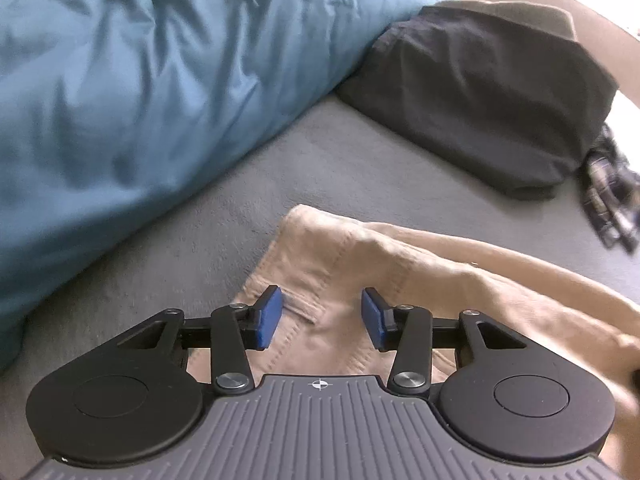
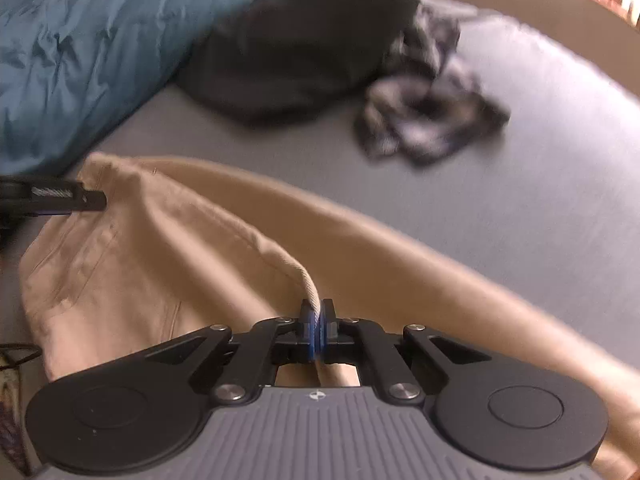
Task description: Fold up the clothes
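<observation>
At the bottom of the right wrist view, the right gripper (image 2: 317, 330) has its 2 blue pads pressed together on a raised fold of the beige trousers (image 2: 168, 264). The pinched fabric rises as a narrow ridge from between the pads and runs toward the upper left of the frame. The garment spreads across the lower half of this view, its far edge curving from the left to the lower right.

At the bottom of the left wrist view, the left gripper (image 1: 322, 318) hangs over the same trousers (image 1: 400, 280) with its jaws partly apart. Beige cloth with a stitched seam shows in the gap between the 2 blue pads (image 1: 269, 316), and neither pad presses on it. In the right wrist view this gripper enters from the left edge as a dark bar (image 2: 60, 199) at the garment's upper left corner.

The trousers lie on a grey bed sheet (image 1: 320, 152), which fills the middle of both views.

Farther off, a blue duvet (image 1: 140, 80) is bunched along the upper left of both frames. A dark pillow (image 1: 480, 100) rests against it at upper centre right. Just beside the pillow, a crumpled checked garment (image 2: 424, 112) lies on the sheet, blurred in both views. A pale wall (image 2: 520, 0) borders the bed at the upper right.
</observation>
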